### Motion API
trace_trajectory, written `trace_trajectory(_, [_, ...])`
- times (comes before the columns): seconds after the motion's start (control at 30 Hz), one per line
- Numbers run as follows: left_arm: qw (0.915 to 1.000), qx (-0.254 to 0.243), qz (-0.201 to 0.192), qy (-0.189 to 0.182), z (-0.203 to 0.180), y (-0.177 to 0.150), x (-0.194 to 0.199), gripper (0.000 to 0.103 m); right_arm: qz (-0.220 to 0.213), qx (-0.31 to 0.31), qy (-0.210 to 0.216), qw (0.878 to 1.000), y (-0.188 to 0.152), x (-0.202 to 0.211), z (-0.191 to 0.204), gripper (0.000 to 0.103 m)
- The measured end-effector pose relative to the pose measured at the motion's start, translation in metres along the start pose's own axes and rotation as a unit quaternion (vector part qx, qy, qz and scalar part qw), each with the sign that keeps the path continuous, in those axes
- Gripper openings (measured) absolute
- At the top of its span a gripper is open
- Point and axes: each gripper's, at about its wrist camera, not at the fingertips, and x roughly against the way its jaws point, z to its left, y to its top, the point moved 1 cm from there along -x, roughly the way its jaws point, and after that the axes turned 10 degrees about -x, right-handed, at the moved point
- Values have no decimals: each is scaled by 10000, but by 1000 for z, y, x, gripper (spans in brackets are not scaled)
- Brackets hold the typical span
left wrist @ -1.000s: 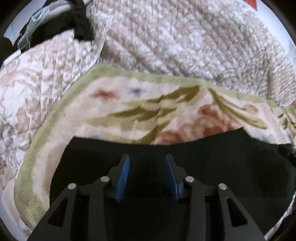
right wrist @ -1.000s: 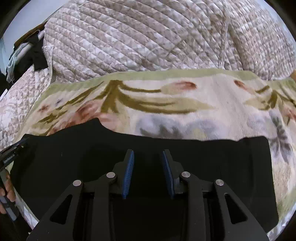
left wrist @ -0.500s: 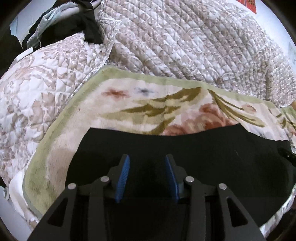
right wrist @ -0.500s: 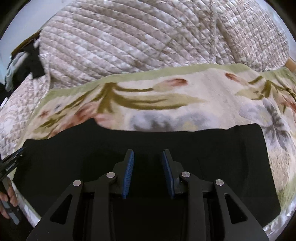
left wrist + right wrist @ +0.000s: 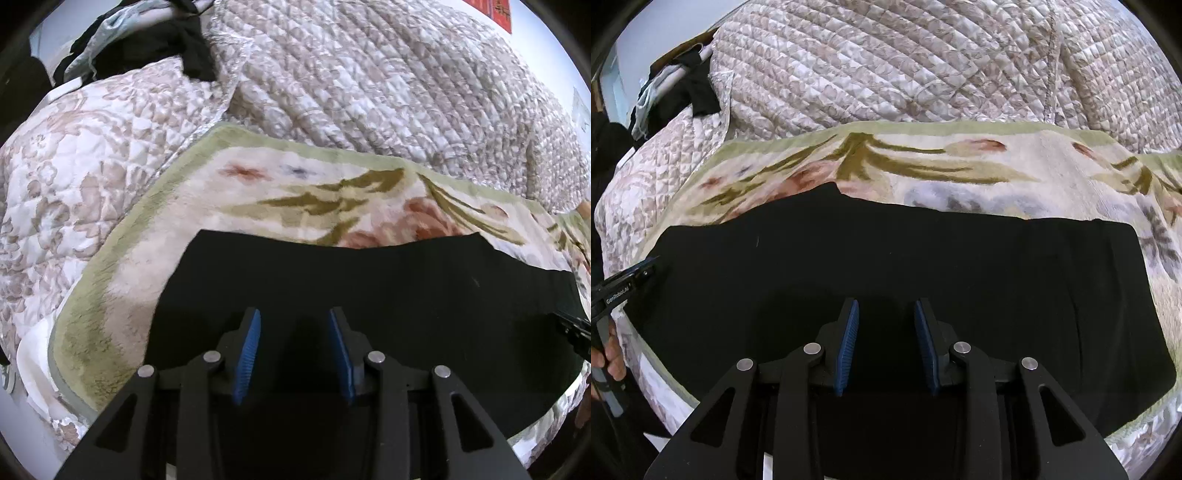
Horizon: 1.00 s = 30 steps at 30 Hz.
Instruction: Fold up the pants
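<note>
You have the black pants (image 5: 923,266) laid flat on the flowered blanket (image 5: 997,162) on the bed, and they run crosswise in front of you, a long dark band from one side to the other. That long axis is what matters here: it lies straight across both claws, not along them.

Your left claw (image 5: 294,354) hangs over the left stretch of the pants (image 5: 369,280). Its blue pads (image 5: 248,354) stand part open with only dark cloth showing under the gap, nothing pinched that you can see. The left end of the cloth sits just left of that claw, so this hand is the nearer one to that end.

Your right claw (image 5: 886,343) hangs over the middle-to-right stretch, jaws at a narrow gap, also empty as far as the dark view lets you tell. The right end of the pants, the squared-off one, lies off to its right, nearer this hand than the other. At the left edge of the right view you can see your left hand (image 5: 609,356) on the other tool's handle, beside the far left end.

My read: each claw has its own end to reach outward for, or the far long edge straight ahead. Against black cloth, contact is hard to judge.
</note>
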Motion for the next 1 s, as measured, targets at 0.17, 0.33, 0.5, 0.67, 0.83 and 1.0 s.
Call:
trace_trajectory(0.17, [9995,244,18,176,24,-10,-1,41,-40,-29,-59,10000,-4,2,-6,32])
trace_trajectory(0.33, [9973,583,21,451,52,-21,3,40,-82,-228,-237,9994,-6,7,-30,32])
trace_trajectory(0.5, [9955,814,46,474,62,-25,9,40,-255,-612,-419,9969,-3,19,-53,32])
trace_trajectory(0.67, [9952,842,97,493,62,-28,7,51,-334,-377,-157,9986,-3,23,-33,32])
trace_trajectory(0.83, [9941,993,171,402,70,-33,2,55,-189,-74,63,9998,-9,14,-11,32])
trace_trajectory(1.0, [9959,786,150,427,57,-29,-2,55,-160,45,280,9995,-13,10,0,32])
